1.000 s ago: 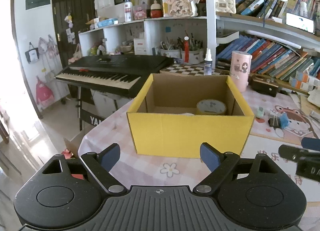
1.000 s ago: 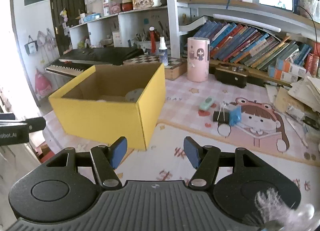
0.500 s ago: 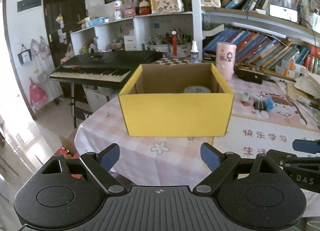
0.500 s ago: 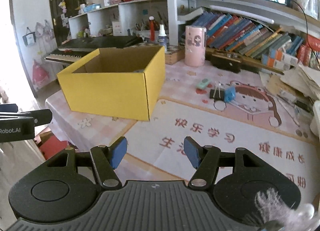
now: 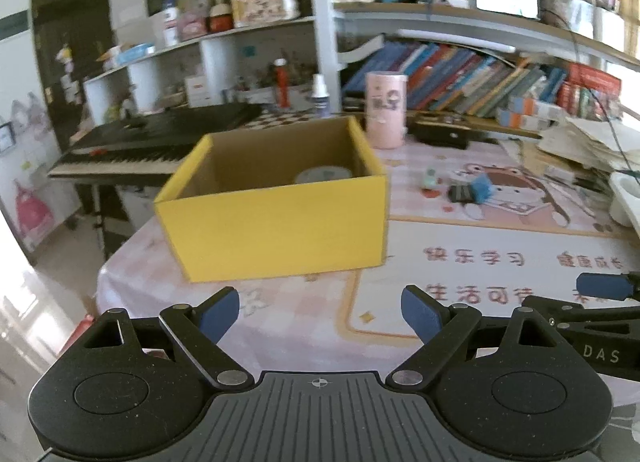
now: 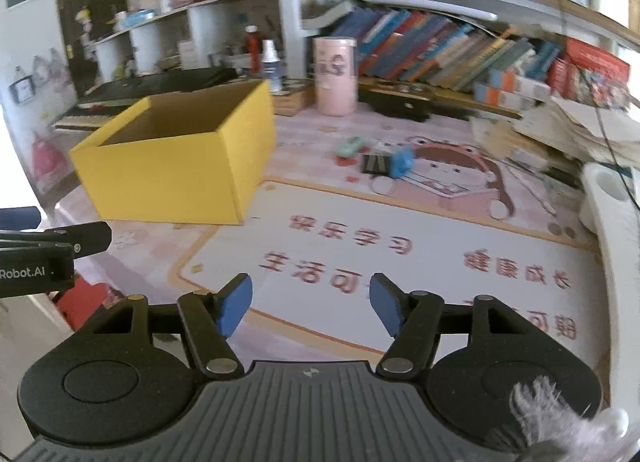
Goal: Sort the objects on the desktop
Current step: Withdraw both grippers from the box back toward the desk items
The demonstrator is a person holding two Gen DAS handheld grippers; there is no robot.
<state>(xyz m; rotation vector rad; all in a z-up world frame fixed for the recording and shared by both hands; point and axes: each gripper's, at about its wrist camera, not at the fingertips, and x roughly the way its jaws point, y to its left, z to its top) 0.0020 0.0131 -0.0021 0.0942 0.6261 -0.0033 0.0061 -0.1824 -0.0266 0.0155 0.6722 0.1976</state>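
both tongs, left [image 5: 320,312] wide and right [image 6: 311,304] narrower, hang empty over the pink patterned tabletop [image 6: 420,246]; the open yellow cardboard box [image 5: 276,218] stands ahead, a tape roll [image 5: 323,174] inside.

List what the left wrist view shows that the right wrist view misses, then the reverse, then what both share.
Left wrist only: the round grey tape roll inside the open yellow cardboard box.

Right wrist only: the red object below the table edge, and a fluffy sleeve cuff.

Both: the box, the pink cylindrical canister, the blue binder clip, and the empty, open left gripper and right gripper.
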